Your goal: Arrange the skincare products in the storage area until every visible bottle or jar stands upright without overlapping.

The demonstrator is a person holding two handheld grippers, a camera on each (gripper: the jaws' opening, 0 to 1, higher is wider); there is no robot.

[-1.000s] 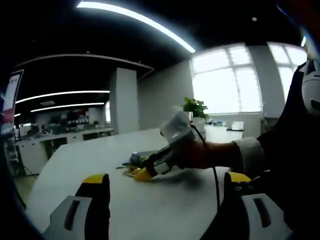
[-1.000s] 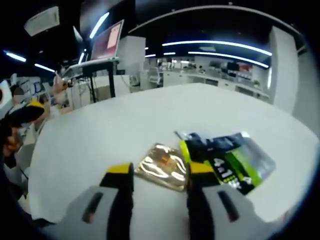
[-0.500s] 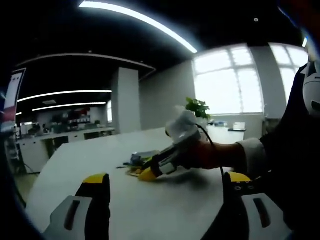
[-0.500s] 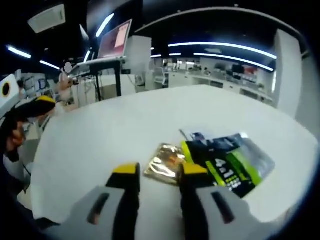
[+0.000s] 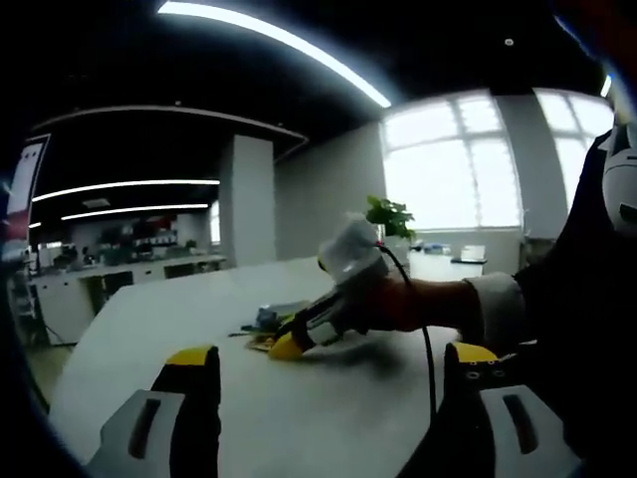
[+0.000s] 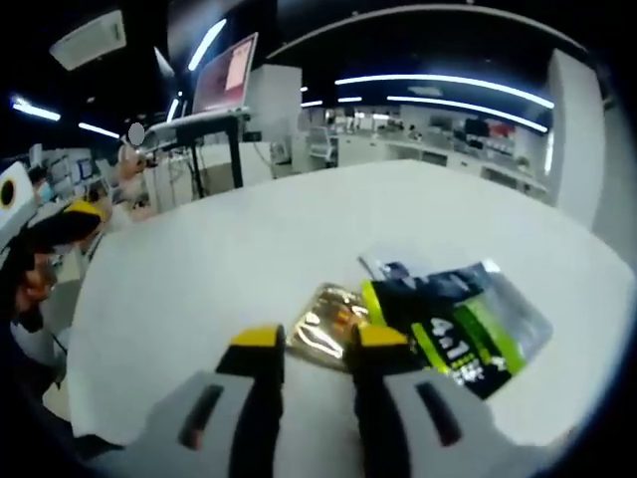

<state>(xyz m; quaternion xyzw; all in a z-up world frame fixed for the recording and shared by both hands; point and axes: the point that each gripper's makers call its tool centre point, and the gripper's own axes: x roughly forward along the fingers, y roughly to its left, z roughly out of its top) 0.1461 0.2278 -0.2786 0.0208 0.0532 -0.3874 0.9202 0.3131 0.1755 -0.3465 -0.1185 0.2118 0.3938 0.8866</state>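
Observation:
On the white table (image 6: 229, 259) a gold foil sachet (image 6: 323, 321) lies flat beside a black and green pouch (image 6: 460, 321). My right gripper (image 6: 316, 341) is low over the table, its jaws narrowed, with the sachet's near edge between the yellow fingertips (image 6: 257, 339); it is open, and I cannot tell whether it touches the sachet. In the left gripper view the right gripper (image 5: 299, 334), held by a hand, points down at the packets (image 5: 264, 321). My left gripper (image 5: 330, 357) stands wide open above the near table, holding nothing.
A potted plant (image 5: 388, 214) stands at the table's far side by bright windows. A person's dark sleeve (image 5: 582, 299) is on the right. Desks, a monitor on a stand (image 6: 224, 80) and the left gripper (image 6: 60, 224) lie beyond the table's left edge.
My right gripper's jaws have narrowed steadily around the gold sachet's near edge. My left gripper has stayed wide open and still.

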